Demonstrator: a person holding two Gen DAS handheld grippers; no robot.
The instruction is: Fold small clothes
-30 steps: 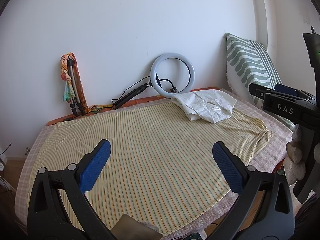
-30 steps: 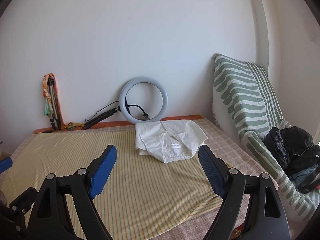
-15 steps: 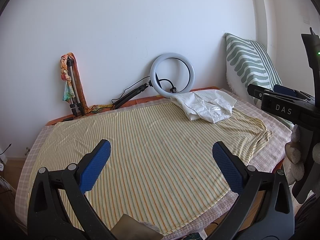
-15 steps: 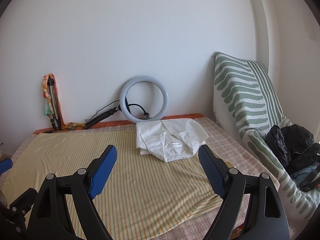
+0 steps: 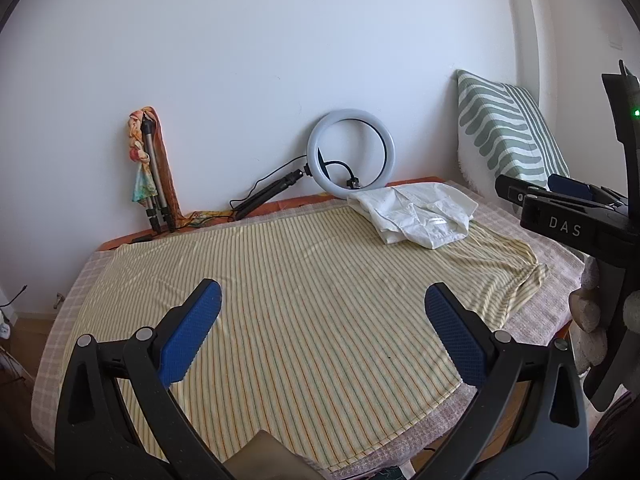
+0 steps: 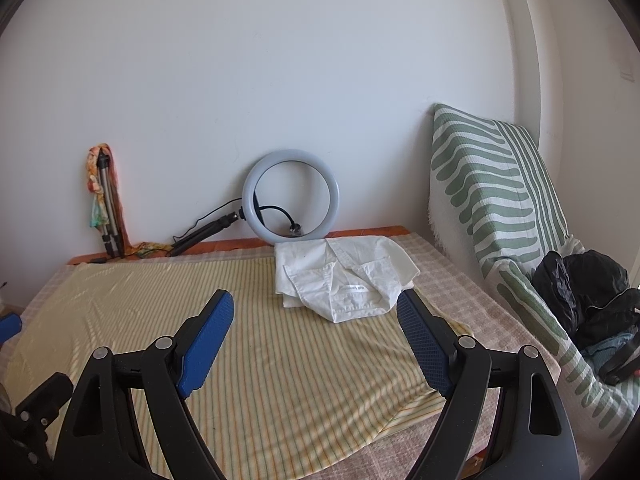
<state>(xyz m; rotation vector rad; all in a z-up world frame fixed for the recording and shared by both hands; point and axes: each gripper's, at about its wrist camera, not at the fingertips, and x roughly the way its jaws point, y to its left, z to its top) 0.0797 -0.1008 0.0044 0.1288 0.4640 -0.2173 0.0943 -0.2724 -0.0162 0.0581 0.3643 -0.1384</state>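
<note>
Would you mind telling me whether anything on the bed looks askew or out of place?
The white shirt lies crumpled in a loose heap at the far edge of the striped sheet, near the ring light, not yet folded. The sheet's right corner is rumpled and bunched. Nothing looks spilled or damaged.

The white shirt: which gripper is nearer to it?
Right. The right gripper hangs open just short of the white shirt; the left gripper is open too, farther back, the shirt off to its right.
</note>
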